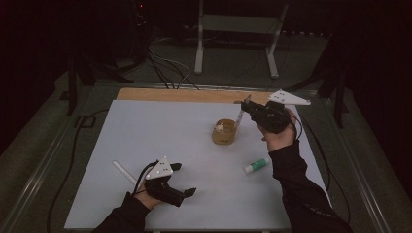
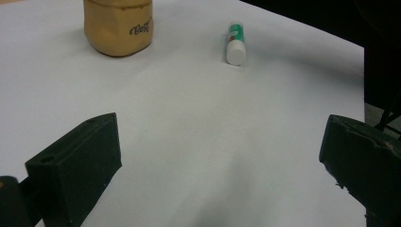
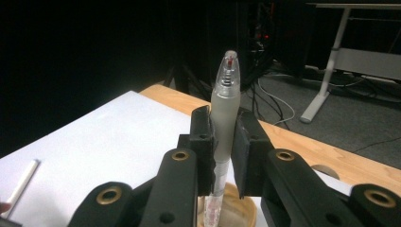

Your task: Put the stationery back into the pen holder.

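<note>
My right gripper [image 1: 245,104] is held above the table at the right, shut on a frosted white pen [image 1: 240,116]. In the right gripper view the pen [image 3: 224,94] stands upright between the black jaws of the gripper [image 3: 223,137], its clear tip and spring on top. The pen's lower end hangs over the tan cup [image 3: 236,208]. That cup [image 1: 224,132] stands mid-table, just left of the gripper. My left gripper [image 1: 184,179] rests low at the front left, open and holding nothing. Its wide-apart jaws [image 2: 222,156] point toward the cup [image 2: 118,26].
A green and white glue stick [image 1: 256,166] lies right of centre, seen also past the left jaws [image 2: 235,42]. A thin white stick [image 1: 124,172] lies beside the left hand. The white sheet [image 1: 145,131] covers a wooden table [image 1: 160,93]. Cables and stands are on the floor beyond.
</note>
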`<action>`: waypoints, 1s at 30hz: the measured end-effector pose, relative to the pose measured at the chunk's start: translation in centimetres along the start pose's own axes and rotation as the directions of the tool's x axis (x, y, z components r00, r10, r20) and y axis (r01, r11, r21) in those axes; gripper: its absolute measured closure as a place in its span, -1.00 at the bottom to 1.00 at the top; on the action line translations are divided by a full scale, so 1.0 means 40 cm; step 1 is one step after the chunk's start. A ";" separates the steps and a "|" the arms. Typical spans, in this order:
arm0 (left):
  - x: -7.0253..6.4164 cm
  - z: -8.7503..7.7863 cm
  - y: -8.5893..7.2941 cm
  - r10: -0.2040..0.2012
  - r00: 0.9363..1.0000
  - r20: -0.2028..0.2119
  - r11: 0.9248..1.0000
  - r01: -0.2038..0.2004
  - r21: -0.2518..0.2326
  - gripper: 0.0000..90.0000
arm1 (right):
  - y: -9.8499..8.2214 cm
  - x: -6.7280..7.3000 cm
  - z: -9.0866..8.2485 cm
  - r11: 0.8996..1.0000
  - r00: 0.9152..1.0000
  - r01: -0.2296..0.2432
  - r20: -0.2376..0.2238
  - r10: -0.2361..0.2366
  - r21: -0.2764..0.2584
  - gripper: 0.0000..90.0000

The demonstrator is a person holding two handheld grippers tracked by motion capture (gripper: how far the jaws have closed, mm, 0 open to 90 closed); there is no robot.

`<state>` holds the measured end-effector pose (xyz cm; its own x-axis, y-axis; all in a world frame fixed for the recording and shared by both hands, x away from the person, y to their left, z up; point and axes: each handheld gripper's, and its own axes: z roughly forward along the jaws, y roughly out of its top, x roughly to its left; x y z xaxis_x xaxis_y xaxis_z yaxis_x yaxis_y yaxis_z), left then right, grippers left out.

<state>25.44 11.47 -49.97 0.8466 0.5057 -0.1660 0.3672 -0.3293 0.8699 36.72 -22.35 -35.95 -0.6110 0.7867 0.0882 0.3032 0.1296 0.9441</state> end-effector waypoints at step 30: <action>0.003 -0.003 0.002 -0.003 1.000 0.002 1.000 0.003 -0.007 -0.99 | -0.009 -0.039 0.102 0.998 0.997 -0.055 0.063 0.052 0.043 0.78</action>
<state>25.51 11.58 -49.87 0.8460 0.5054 -0.1698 0.3676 -0.3223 0.8724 40.54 -21.17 -37.70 -0.5471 0.8288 0.1172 0.3675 0.1120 0.9233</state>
